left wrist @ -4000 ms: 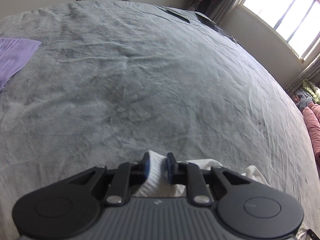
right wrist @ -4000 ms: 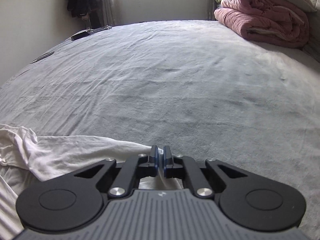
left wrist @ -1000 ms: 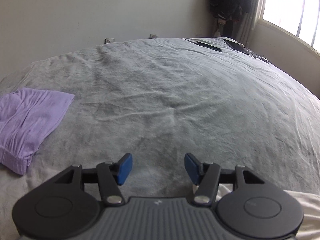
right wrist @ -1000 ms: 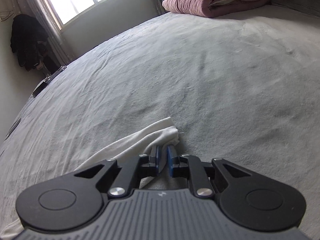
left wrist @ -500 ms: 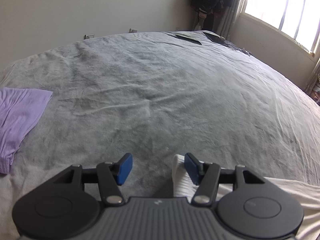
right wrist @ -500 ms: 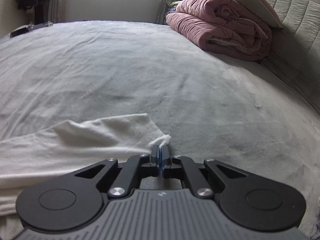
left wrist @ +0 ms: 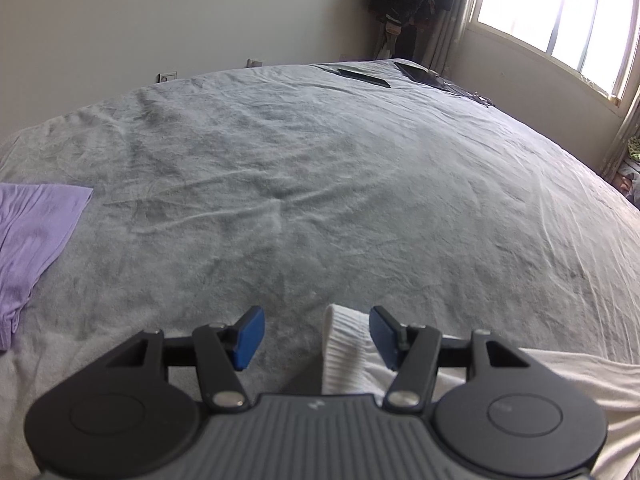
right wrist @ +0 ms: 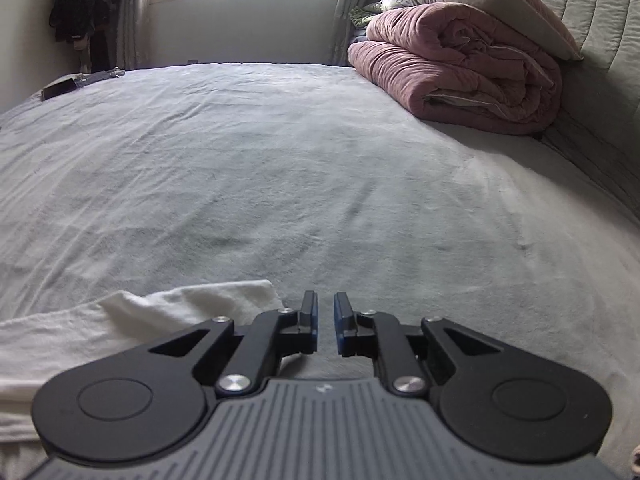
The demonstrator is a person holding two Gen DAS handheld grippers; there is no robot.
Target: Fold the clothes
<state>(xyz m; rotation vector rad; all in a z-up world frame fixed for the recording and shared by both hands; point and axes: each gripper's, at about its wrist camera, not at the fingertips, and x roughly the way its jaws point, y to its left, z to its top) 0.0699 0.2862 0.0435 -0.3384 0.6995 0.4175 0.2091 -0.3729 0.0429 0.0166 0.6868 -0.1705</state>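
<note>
While the left tool (left wrist: 317, 334) hangs low over the bed (left wrist: 320, 184), its jaws stand well apart and grip nothing; the ribbed end of the white garment (left wrist: 344, 352) pokes up between the blue pads (left wrist: 250, 338), close to the right-hand pad and not pressed by either. From there the white cloth runs off to the lower right of the left wrist frame, flat on the grey cover. A purple garment (left wrist: 34, 236) lies spread at the left edge of that frame, well apart from the white one. Two dark flat things sit far back near the upper right, by the window (left wrist: 560, 12), and dark clothes hang in the corner beside it. Seen from the right wrist, the right tool (right wrist: 326, 322) has just been opening: a narrow gap shows between its pads with only the grey cover behind it, and no cloth is in the gap. The white garment (right wrist: 132, 324) lies at the lower left of that frame, its rumpled end just beside the left-hand finger, though contact cannot be judged. A rolled pink quilt (right wrist: 456, 72) sits at the upper right of the bed against the padded headboard (right wrist: 596, 52), with a pillow (right wrist: 492, 4) on top of it.
</note>
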